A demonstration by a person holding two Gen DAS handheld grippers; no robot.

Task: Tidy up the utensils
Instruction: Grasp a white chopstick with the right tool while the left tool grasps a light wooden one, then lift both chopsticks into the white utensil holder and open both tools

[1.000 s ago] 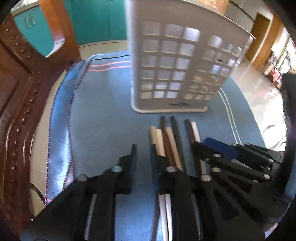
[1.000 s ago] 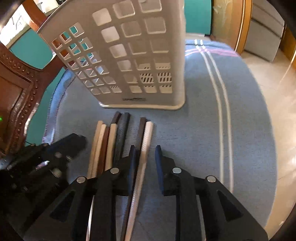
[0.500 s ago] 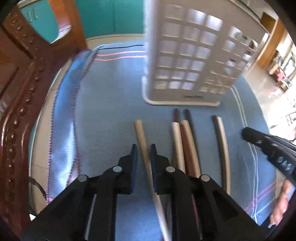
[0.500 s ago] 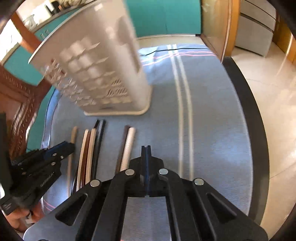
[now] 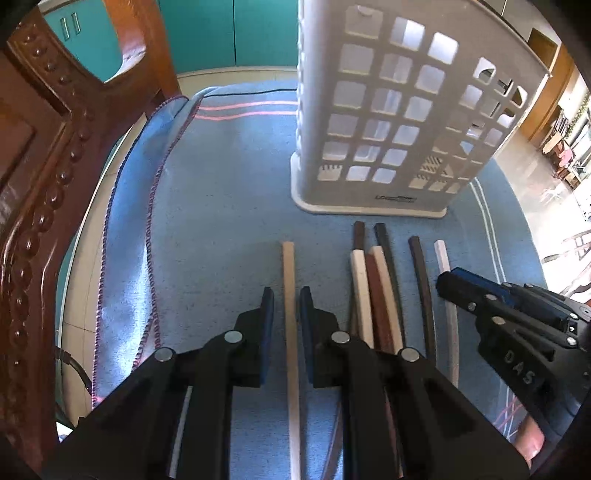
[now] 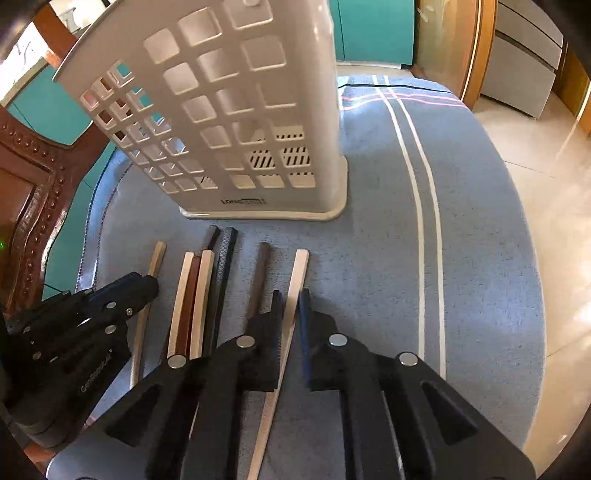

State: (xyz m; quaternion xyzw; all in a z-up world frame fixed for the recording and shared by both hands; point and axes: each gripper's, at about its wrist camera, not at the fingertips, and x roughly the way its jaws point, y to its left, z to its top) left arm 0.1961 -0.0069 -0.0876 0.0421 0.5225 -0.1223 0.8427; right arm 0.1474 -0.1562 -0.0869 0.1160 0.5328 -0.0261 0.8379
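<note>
Several chopsticks lie side by side on a blue cloth (image 5: 221,206) in front of a white perforated utensil holder (image 5: 388,122), also seen in the right wrist view (image 6: 236,110). My left gripper (image 5: 286,306) is open, its jaws on either side of a beige chopstick (image 5: 289,273) set apart at the left. My right gripper (image 6: 291,310) is open around a white chopstick (image 6: 298,273) at the right end of the row. A bunch of light, brown and black sticks (image 5: 373,280) lies between them.
A carved dark wooden chair back (image 5: 33,184) rises at the left. The cloth's edge (image 6: 524,258) drops to a tiled floor (image 6: 554,184) on the right. Teal cabinets (image 5: 229,33) stand behind.
The right gripper has come back down and opened around the white chopstick, which now lies apart from the dark one. The left gripper has centred on the beige chopstick.
</note>
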